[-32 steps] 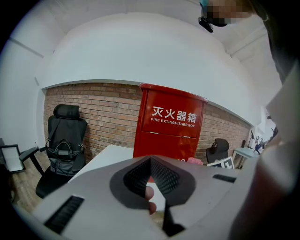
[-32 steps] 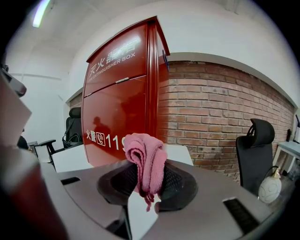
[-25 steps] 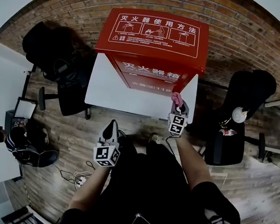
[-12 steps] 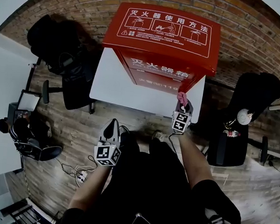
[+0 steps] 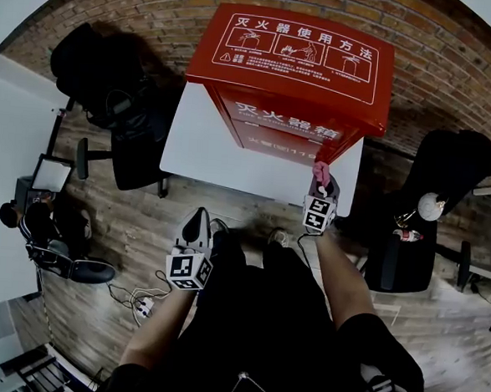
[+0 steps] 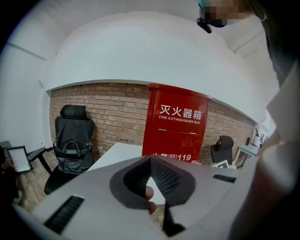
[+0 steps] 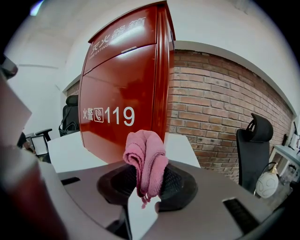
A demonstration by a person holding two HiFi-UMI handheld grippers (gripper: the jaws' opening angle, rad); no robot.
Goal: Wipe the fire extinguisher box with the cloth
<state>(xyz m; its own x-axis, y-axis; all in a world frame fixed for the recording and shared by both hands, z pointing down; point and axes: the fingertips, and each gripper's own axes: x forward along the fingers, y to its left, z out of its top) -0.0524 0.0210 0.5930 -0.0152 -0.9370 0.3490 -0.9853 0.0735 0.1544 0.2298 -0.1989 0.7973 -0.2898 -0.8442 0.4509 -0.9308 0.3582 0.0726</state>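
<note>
Change: next to none. Fire extinguisher box [image 5: 291,77] a touch further right in head view than a second ago, right gripper [image 5: 321,184] still at its lower front right corner, left gripper [image 5: 198,219] still low by the body.
Right gripper state: jaws clamped on cloth [image 7: 146,157], pinching it at the fold, so held slightly apart by the fabric.
Cloth: pink, bunched. Sticks up out of the jaws, with a frayed end hanging down between them.
Cloth position: just in front of box's front right edge, near the "119". Contact with box not readable from any view.
Left gripper state: tips pressed together, holds nothing. Leaves only a small triangular gap behind the tips.
Left gripper position: near the person's torso, well apart from box, aimed at its front.
Box: red, upright on white table [image 5: 199,146] against brick wall [image 5: 439,62]. Carries white Chinese lettering, "FIRE EXTINGUISHER BOX" and "119" on the front, plus an instruction panel on the sloped top.
Surroundings: black office chair [image 5: 110,98] left of table with black bag [image 6: 72,154] on its seat, second black chair [image 5: 445,163] to the right, wood floor [image 5: 134,233] below.
</note>
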